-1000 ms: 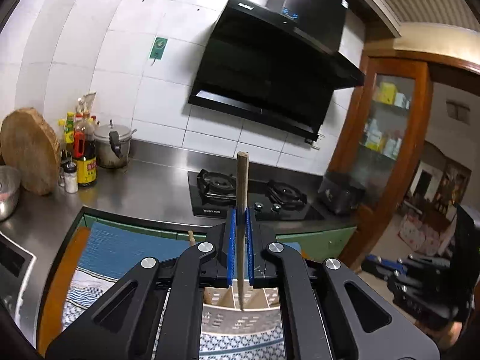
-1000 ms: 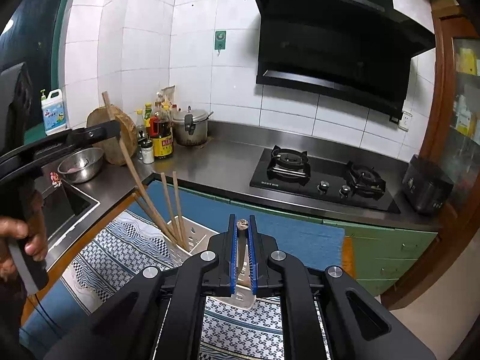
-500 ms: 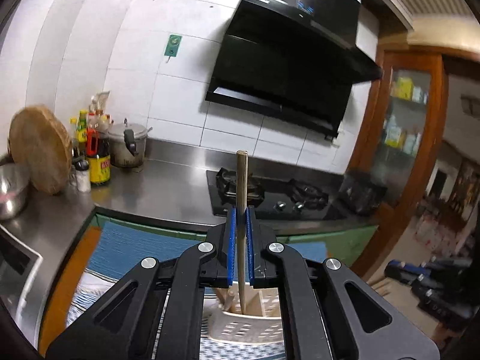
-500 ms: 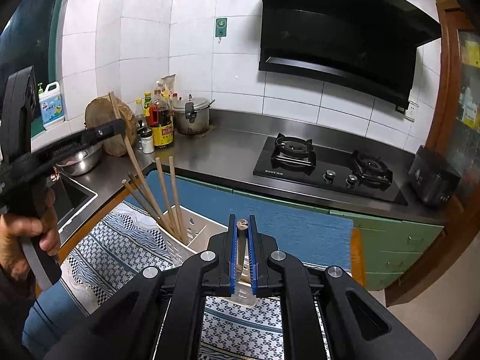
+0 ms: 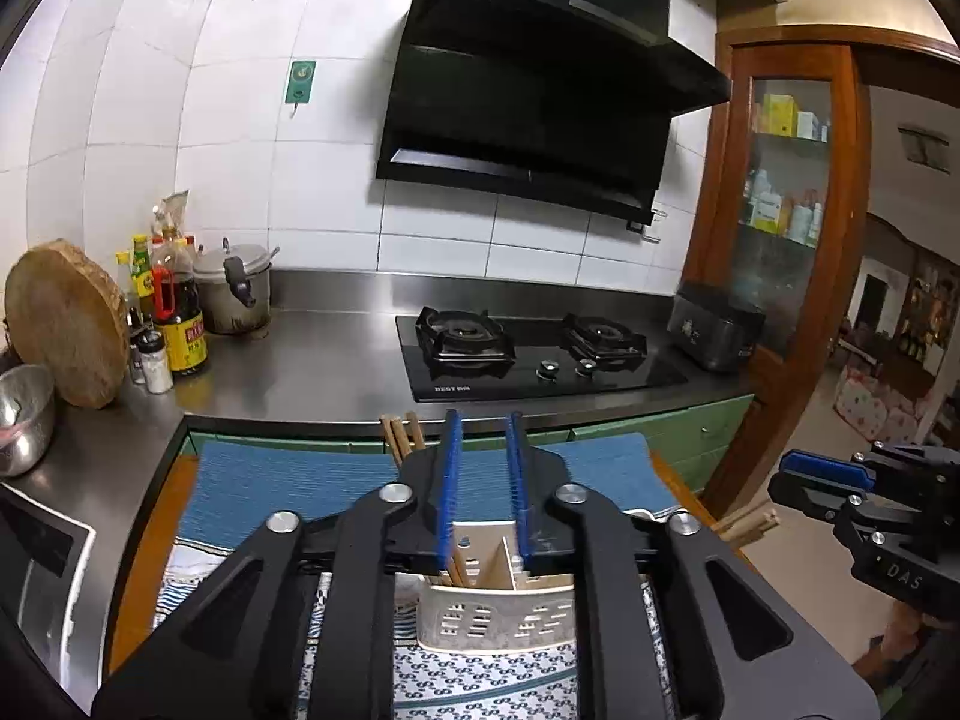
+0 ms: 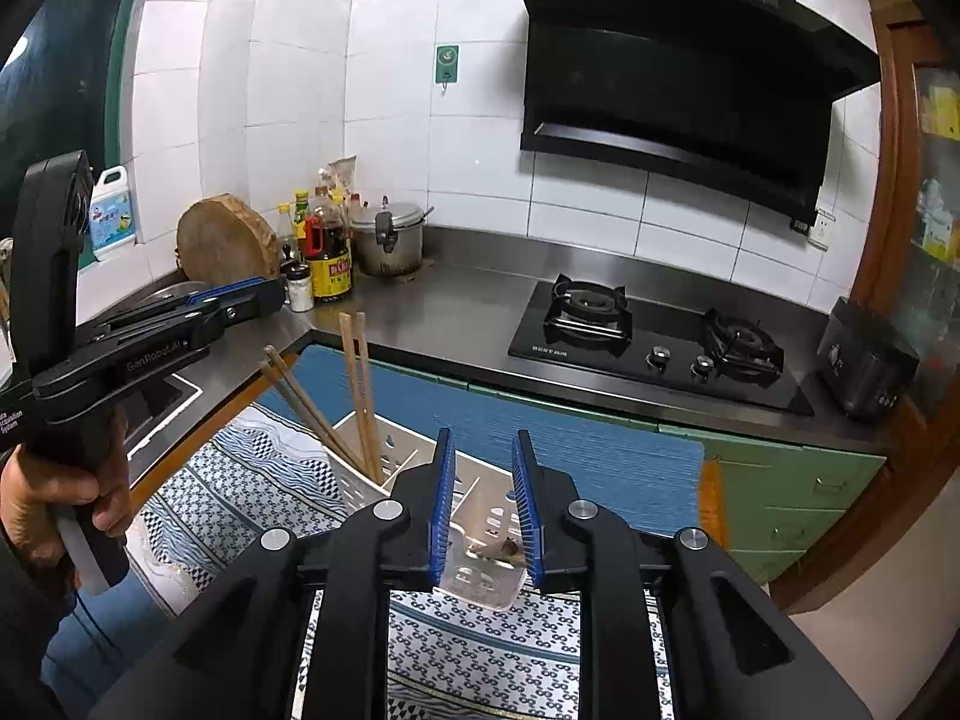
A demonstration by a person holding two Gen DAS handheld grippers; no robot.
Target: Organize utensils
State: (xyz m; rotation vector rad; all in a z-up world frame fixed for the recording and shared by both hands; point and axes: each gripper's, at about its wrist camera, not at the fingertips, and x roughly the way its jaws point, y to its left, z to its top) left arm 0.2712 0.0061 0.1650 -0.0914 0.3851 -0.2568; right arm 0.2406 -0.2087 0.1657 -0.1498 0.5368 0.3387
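Note:
A white slotted utensil holder [image 5: 498, 612] stands on a patterned cloth [image 6: 252, 480]; it also shows in the right wrist view [image 6: 480, 540]. Several wooden chopsticks [image 6: 360, 384] stand in its left compartment, their tops visible in the left wrist view [image 5: 401, 429]. A small utensil end [image 6: 501, 549] lies in the right compartment. My left gripper [image 5: 483, 468] is open and empty above the holder. My right gripper [image 6: 483, 480] is open and empty above the right compartment.
A steel counter [image 5: 324, 366] carries a gas hob [image 5: 528, 354], a pot [image 5: 237, 291], sauce bottles [image 5: 177, 312], a round wooden board [image 5: 63, 324] and a steel bowl [image 5: 21, 420]. More chopsticks [image 5: 747, 525] lie at the right near the right gripper's body [image 5: 870, 516].
Both grippers have opened and let go of what they held. The chopstick from the left gripper now stands in the holder; the right gripper's utensil lies in the right compartment.

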